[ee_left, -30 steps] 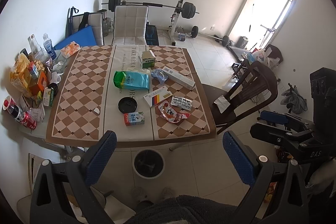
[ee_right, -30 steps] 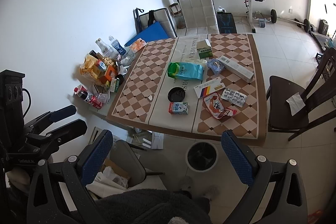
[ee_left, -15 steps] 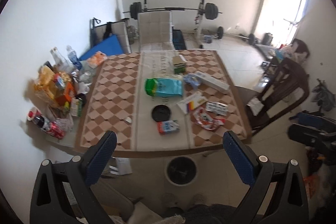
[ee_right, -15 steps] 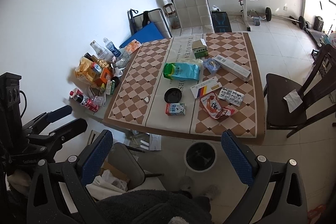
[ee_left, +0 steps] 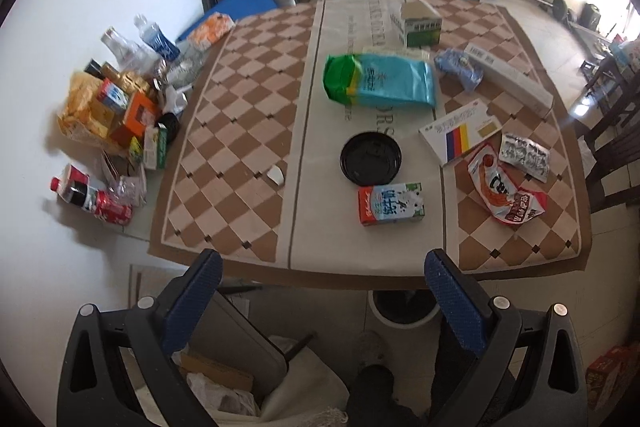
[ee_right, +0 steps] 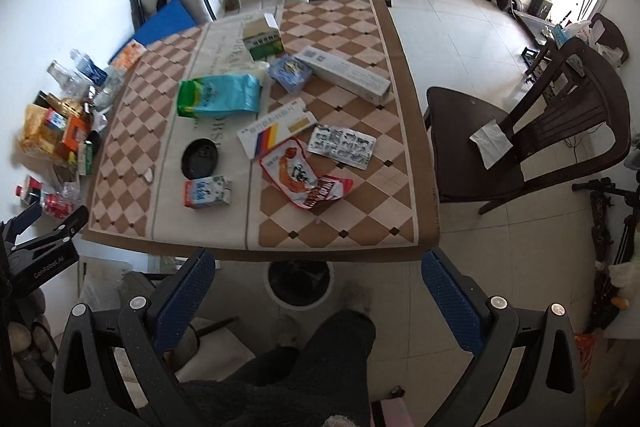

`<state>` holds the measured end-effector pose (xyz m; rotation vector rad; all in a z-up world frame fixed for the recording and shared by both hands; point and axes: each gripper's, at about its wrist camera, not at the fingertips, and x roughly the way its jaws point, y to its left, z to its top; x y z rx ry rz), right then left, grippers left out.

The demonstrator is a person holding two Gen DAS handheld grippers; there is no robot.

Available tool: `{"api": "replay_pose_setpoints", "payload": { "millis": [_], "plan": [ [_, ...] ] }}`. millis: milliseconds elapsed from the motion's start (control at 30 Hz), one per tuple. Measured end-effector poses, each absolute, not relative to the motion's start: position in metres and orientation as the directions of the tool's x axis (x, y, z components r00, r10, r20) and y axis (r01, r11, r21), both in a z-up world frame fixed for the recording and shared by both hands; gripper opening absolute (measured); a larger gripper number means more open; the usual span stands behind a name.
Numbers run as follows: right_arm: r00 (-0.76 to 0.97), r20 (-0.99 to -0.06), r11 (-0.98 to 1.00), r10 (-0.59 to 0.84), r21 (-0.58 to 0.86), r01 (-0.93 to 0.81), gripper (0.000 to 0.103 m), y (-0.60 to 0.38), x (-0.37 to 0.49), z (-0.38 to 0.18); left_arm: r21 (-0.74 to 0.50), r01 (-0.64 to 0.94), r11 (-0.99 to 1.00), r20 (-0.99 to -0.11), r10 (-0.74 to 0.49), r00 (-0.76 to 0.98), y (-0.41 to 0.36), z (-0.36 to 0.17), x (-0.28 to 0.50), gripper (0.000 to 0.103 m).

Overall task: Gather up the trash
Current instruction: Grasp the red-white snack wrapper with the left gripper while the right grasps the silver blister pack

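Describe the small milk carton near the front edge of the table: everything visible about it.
The milk carton is a small rectangular box, seemingly coated card, printed red at one end, white and blue mid-face, green at the other. It lies flat on its side on the pale centre strip of the tablecloth, just in front of the round black lid. No tool touches it.

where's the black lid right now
In the left wrist view the black lid lies mid-table on the cream runner, just behind the small milk carton.
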<state>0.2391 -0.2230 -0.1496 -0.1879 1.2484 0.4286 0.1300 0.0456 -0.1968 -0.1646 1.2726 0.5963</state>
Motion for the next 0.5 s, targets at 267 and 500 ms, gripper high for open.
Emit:
{"api": "replay_pose_setpoints", "payload": {
  "millis": [267, 500],
  "plan": [
    [0.090, -0.993, 0.861, 0.081, 0.024, -0.508, 0.103, -0.199, 0.372, -0.278, 0.054, -0.699, 0.713, -0.999, 0.037, -0.040, 0.022, -0.303, 0.220, 0.103],
    [0.053, -0.999, 0.818, 0.000, -0.030, -0.575, 0.103, -0.198, 0.458, -0.335, -0.130, -0.824, 0.551, -0.950, -0.307, -0.055, -0.014, -0.391, 0.302, 0.103]
  ]
}}
